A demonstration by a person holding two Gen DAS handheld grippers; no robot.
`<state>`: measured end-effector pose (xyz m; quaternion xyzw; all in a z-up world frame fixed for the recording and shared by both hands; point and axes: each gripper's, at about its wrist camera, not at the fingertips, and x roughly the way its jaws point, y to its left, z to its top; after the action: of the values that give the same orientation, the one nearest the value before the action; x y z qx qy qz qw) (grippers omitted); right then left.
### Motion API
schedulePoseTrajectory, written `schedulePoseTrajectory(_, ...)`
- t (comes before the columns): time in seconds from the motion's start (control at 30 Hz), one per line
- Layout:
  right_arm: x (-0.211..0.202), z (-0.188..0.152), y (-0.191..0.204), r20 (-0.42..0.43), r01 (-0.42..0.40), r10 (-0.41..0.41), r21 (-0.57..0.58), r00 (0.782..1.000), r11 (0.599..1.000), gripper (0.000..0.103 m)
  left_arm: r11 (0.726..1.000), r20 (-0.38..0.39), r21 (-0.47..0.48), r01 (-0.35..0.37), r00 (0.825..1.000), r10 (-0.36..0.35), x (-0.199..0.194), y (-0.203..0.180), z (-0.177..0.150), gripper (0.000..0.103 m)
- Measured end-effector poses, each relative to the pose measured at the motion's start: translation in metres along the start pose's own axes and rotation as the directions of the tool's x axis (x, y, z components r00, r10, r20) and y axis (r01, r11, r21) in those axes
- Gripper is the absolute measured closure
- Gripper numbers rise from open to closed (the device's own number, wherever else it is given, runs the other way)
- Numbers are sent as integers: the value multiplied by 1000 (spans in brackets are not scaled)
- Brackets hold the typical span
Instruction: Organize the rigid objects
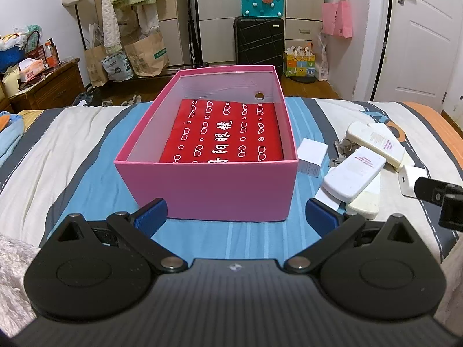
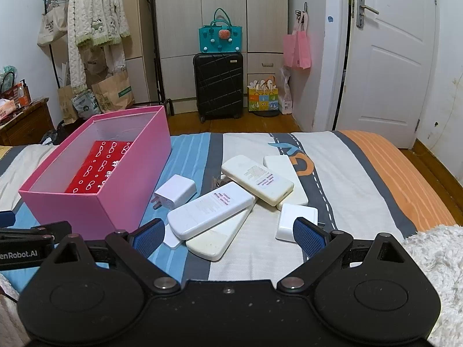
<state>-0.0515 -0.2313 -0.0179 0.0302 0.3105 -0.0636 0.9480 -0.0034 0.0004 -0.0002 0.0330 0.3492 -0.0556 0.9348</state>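
A striped bedspread (image 2: 361,173) in cream, grey, blue and orange covers the bed. Beyond it lies wooden floor (image 2: 260,123). A black suitcase (image 2: 218,85) stands against pale wardrobe doors (image 2: 220,11), a teal bag (image 2: 220,39) on top. A white door (image 2: 390,57) is at right; a knitted cardigan (image 2: 95,20) hangs from a rack at left, by a dark wooden cabinet (image 1: 49,86).

My left tongs (image 1: 235,212) have a black body with fine ribs on top, two round black discs at the sides and silver pivot pins on angled black links. The finger pads (image 1: 152,212) are blue with a dotted texture. My right tongs (image 2: 228,235) look the same, with blue pads (image 2: 308,235). White letters "enRobot.AI" are printed on the side of the left tongs.
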Motion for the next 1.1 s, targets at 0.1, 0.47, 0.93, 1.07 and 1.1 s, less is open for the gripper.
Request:
schedulePoseTrajectory(0.1,0,0,0,0,1,-1,0,1000,1000,5,1000,2,3,2,1000,-2,0,0,-1,0)
schedulePoseTrajectory(0.47,3,-1,0,-9,3,-3,9,1000,1000,5,1000,11,13,-11,1000,10,2,-2,-4,0)
schedulePoseTrajectory(0.93,3,0,1,-10,12,-12,9,1000,1000,5,1000,32,-17,3,999,-2,0,-1,-4,0)
schedulePoseTrajectory(1.07,3,-1,1,-12,14,-14,2,1000,1000,5,1000,41,-26,-2,999,3,0,0,-5,0)
schedulePoseTrajectory(1.1,3,-1,1,-13,15,-14,2,1000,1000,5,1000,42,-26,-3,999,4,0,0,-5,0)
